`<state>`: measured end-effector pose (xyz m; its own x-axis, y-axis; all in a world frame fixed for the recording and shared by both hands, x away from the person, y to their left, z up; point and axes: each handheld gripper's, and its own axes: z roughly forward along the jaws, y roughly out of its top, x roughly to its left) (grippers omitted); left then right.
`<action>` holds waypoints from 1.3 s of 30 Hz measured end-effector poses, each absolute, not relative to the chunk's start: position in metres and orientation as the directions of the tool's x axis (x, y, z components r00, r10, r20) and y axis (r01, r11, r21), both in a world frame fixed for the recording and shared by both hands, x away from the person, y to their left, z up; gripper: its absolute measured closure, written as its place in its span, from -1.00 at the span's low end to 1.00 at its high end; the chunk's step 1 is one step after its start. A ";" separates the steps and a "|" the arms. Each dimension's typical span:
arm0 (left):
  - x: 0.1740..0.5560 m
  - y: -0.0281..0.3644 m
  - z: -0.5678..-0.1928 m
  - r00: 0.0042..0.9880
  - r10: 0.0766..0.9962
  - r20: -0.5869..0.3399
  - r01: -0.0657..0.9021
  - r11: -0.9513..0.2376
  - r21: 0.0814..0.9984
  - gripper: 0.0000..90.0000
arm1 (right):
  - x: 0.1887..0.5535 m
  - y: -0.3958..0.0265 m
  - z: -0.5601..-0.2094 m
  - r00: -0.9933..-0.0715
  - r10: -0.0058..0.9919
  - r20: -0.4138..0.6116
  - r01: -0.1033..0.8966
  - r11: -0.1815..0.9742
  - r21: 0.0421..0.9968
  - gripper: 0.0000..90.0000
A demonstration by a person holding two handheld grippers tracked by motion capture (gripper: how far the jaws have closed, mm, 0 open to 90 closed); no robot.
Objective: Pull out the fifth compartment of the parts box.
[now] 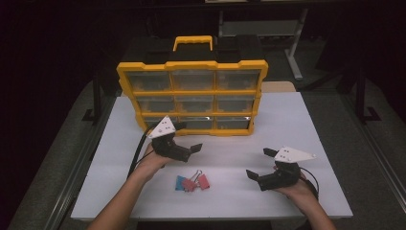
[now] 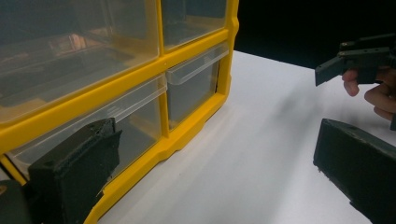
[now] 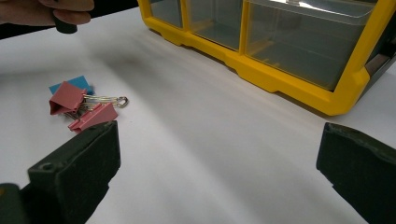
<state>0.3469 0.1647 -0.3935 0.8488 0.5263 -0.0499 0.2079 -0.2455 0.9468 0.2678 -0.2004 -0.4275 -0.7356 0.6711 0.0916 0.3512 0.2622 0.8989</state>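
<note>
While both claws gape, binder clips (image 1: 192,182) lie between them.

dim room, black surroundings; light from above brightens the white table (image 1: 297,124). glare streaks the organizer (image 3: 299,51) drawers; nearest jaws blur, soft shadows beneath.
</note>
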 end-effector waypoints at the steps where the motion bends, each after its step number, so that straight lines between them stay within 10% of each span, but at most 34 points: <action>1: 0.347 0.164 -0.394 0.848 0.527 -0.046 0.204 -0.246 0.947 -1.00 | 0.268 -0.200 -0.428 -0.735 0.672 0.093 0.353 0.262 0.898 -1.00; 39: 0.352 0.144 -0.404 0.866 0.494 0.082 0.102 -0.334 0.937 -1.00 | 0.268 -0.199 -0.429 -0.743 0.663 0.091 0.354 0.274 0.894 -1.00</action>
<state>0.3523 0.1435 -0.4043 0.8657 0.4938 0.0819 0.1016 -0.3336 0.9372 0.2677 -0.1987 -0.4294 -0.7430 0.6630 0.0912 0.3539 0.2735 0.8944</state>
